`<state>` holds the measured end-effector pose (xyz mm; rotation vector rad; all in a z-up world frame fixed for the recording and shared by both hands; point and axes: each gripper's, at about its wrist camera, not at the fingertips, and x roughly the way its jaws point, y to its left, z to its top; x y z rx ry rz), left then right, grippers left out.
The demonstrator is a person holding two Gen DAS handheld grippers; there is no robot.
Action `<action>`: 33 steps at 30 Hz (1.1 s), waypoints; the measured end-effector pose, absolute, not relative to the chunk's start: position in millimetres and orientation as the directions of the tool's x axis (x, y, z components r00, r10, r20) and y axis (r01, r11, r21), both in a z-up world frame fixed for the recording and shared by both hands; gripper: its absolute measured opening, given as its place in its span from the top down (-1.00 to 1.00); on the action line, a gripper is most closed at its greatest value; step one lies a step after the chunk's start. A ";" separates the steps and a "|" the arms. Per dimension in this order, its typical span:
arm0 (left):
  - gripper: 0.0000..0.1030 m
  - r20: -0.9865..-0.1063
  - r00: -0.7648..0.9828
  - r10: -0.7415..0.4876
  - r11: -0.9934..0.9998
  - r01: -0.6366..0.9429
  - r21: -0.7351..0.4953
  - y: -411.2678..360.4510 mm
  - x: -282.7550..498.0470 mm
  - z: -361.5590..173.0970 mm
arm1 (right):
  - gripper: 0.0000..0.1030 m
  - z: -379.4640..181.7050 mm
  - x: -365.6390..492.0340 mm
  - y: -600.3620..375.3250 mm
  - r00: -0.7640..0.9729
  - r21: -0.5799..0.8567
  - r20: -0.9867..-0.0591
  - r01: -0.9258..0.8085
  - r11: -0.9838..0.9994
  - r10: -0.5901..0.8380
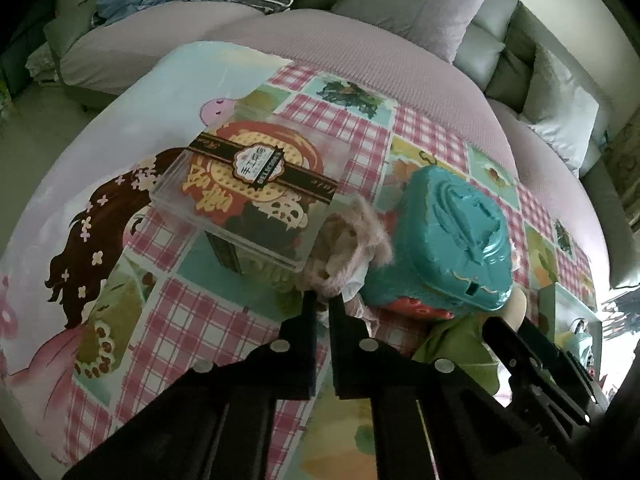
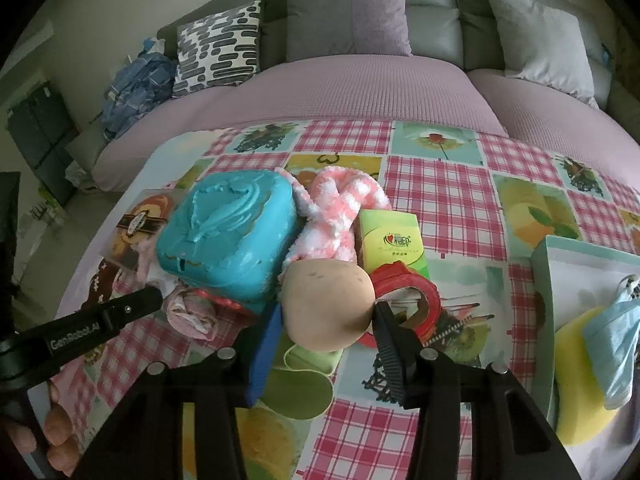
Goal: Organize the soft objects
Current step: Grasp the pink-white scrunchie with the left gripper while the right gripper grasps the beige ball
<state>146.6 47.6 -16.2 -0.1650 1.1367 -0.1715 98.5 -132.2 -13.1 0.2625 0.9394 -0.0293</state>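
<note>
1. The left gripper [image 1: 323, 300] has its jaws pinched nearly together on a corner of the pink cloth [image 1: 352, 240], a fuzzy crumpled piece lying between the clear box [image 1: 248, 188] and the teal case [image 1: 452, 236].
2. The right gripper [image 2: 326, 314] is about half open, its pads pressing either side of the beige ball [image 2: 330, 304]; the blue pad sits on the ball's left, the black ribbed one on its right.
3. Under the ball lies a green cloth [image 2: 304, 384] with a pale string loop.
4. Just beside the ball, to its right, is a red tape ring [image 2: 408, 284], and behind that a green carton [image 2: 392, 240].
5. A pink-and-white fluffy sock [image 2: 340, 208] is draped between the teal case and the carton, touching both.
6. The teal case rests tilted on a red item that I can barely see.
7. At the far right an open tray [image 2: 544, 280] holds a yellow sponge [image 2: 576, 360] and a light blue cloth [image 2: 612, 340].
8. Everything sits on the checked tablecloth [image 2: 440, 184]; beyond it is a grey sofa [image 2: 436, 20] with cushions.
9. Fingers [image 2: 56, 428] on the left gripper's handle show at the lower left of the right view.
</note>
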 end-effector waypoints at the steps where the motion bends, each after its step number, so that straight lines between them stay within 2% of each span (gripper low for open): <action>1: 0.92 -0.882 0.415 -0.222 0.974 0.055 -0.219 47.5 146.0 -14.5 | 0.04 -12.1 97.7 -132.5 0.594 0.212 -0.799 0.139 0.967 0.090; 12: 0.97 -0.849 0.478 -0.225 0.974 0.078 -0.214 50.1 134.5 9.4 | 0.04 2.4 86.1 -140.1 0.619 0.231 -0.780 0.142 0.962 0.096; 18: 0.97 -0.864 0.466 -0.191 0.981 0.065 -0.182 48.7 136.4 4.8 | 0.04 3.6 83.9 -143.5 0.617 0.232 -0.781 0.141 0.962 0.098; 26: 0.94 -0.884 0.421 -0.204 0.979 0.066 -0.194 44.9 136.7 -6.1 | 0.04 2.6 82.4 -147.8 0.613 0.231 -0.784 0.146 0.962 0.095; 27: 0.90 -0.887 0.415 -0.202 0.979 0.059 -0.195 44.9 137.0 -7.8 | 0.04 2.5 82.0 -148.7 0.613 0.231 -0.784 0.148 0.962 0.095; 29: 0.69 -0.892 0.406 -0.198 0.979 0.046 -0.197 45.1 137.6 -10.5 | 0.04 2.3 81.1 -150.1 0.612 0.233 -0.785 0.149 0.961 0.095; 31: 0.26 -0.895 0.404 -0.188 0.981 0.041 -0.187 44.3 137.9 -12.2 | 0.04 2.3 80.0 -151.0 0.611 0.233 -0.786 0.151 0.961 0.095; 33: 0.23 -0.895 0.406 -0.182 0.983 0.041 -0.181 43.6 138.2 -13.0 | 0.04 2.0 79.4 -151.9 0.609 0.232 -0.788 0.153 0.961 0.093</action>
